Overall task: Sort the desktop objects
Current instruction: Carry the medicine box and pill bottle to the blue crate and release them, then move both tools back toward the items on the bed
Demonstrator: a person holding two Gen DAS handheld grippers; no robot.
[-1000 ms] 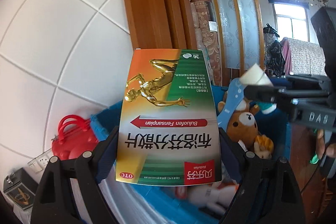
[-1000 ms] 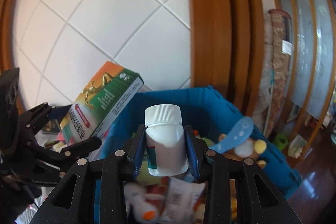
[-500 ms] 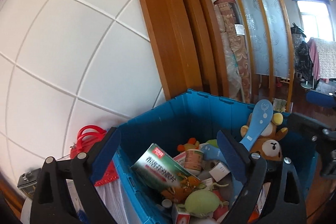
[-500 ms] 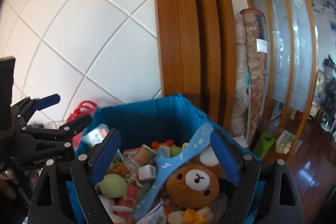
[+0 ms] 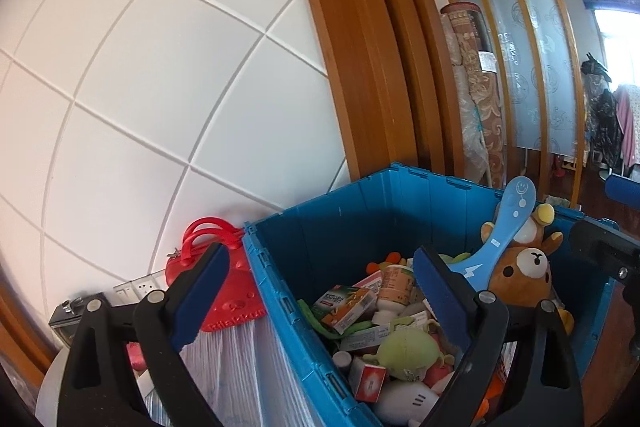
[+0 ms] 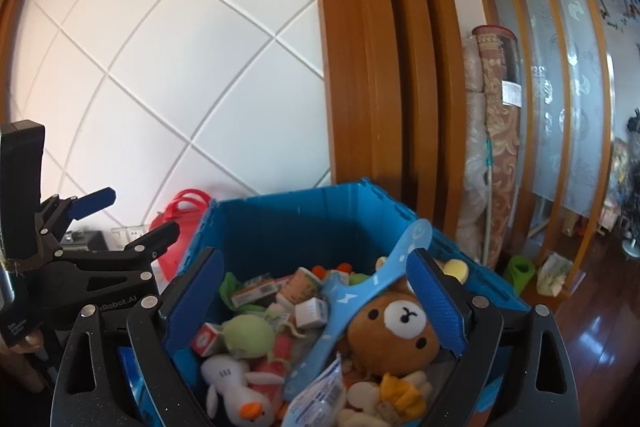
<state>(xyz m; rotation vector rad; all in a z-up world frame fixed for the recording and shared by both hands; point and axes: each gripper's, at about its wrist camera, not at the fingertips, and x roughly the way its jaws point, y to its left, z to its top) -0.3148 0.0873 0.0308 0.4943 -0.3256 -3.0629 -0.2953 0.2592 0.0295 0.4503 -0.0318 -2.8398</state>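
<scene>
Now both tongs — left, right, still widening — gape empty above the blue crate's rim.

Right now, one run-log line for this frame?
left gripper: open, empty | right gripper: jaws opening, nothing between | blue crate: holds medicine box, bear plush, toys | phase: after drop

A lived-in home: a blue storage crate of plush toys sits at six o'clock, rolled carpets lean at three o'clock by frosted glass partition panels, over a polished wooden floor at four o'clock.
</scene>
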